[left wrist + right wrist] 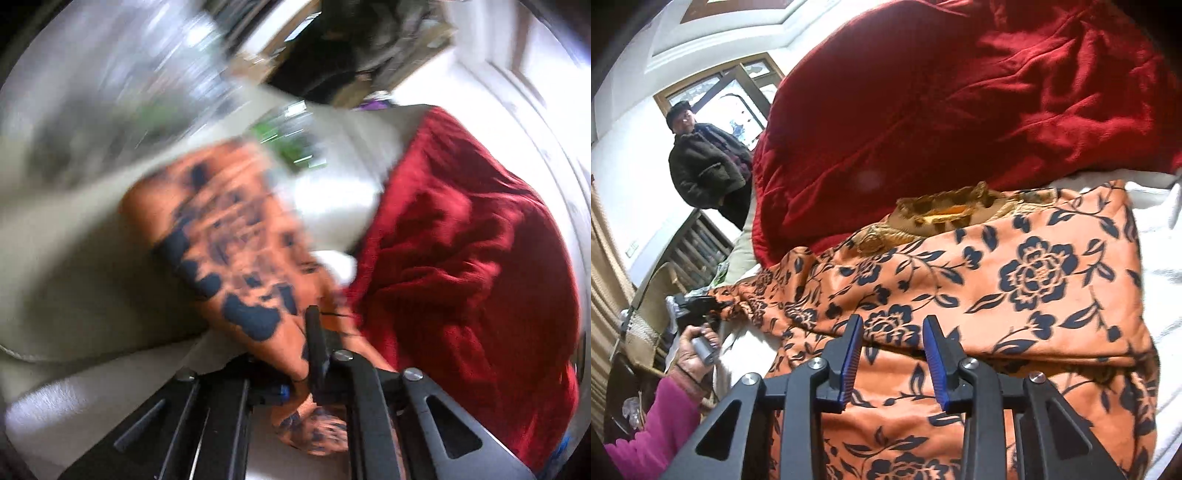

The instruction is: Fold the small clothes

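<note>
Orange floral garment (997, 280), no legible label, beside red quilt (942, 92)

Left gripper (314, 325): jaws pressed together, clamped on a fold of orange floral garment (236, 236), angled downward. Right gripper (893, 334): blue-padded jaws parted, nothing pinched between them, tips hovering just above the garment. Left hand (696, 349), pink sleeve (661, 424), wrapped round the left gripper's handle.
</note>
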The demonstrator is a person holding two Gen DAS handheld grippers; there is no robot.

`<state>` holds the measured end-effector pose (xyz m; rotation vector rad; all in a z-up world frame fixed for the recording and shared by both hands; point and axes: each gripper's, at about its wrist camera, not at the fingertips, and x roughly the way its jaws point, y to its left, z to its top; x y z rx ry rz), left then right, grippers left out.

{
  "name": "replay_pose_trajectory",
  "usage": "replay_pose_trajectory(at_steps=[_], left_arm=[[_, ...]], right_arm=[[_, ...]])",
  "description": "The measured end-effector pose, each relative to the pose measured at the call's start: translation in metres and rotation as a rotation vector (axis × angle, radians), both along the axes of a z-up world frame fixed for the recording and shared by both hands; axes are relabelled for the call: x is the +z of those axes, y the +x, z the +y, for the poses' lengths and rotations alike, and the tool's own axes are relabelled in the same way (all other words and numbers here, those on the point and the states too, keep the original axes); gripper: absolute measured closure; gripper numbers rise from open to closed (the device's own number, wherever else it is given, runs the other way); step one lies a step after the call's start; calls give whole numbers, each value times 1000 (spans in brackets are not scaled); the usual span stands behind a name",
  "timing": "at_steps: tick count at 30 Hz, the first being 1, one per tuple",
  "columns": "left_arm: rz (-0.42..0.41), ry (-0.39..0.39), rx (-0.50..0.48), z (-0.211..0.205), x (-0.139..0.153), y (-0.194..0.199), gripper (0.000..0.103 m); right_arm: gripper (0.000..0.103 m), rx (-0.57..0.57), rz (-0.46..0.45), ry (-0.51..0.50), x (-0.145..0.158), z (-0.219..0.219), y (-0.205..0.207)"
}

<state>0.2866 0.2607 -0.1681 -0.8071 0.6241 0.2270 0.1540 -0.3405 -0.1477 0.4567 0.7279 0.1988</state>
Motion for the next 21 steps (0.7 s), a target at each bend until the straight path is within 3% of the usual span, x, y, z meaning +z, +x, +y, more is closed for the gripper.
replay_pose_trajectory(at_steps=[5,9,11,17,21], left_arm=[[-133,206,-164,-65,67,-29,98],[-206,361,-365,-162,105,-53,98],[-222,395,-483,-218,114,-62,98],[-193,410,-840,-389,102,-77,98],[-15,443,-1122,-492,68,-83,95]], right_arm=[[67,-59,-16,-36,3,-16,-6],[67,-161,-26,-19,8,-50,-11],[67,-226,-39,3,11,-74,-17],[67,-406,-46,61,13,-144,-40],[67,-500,-37,181,12,-189,-53]])
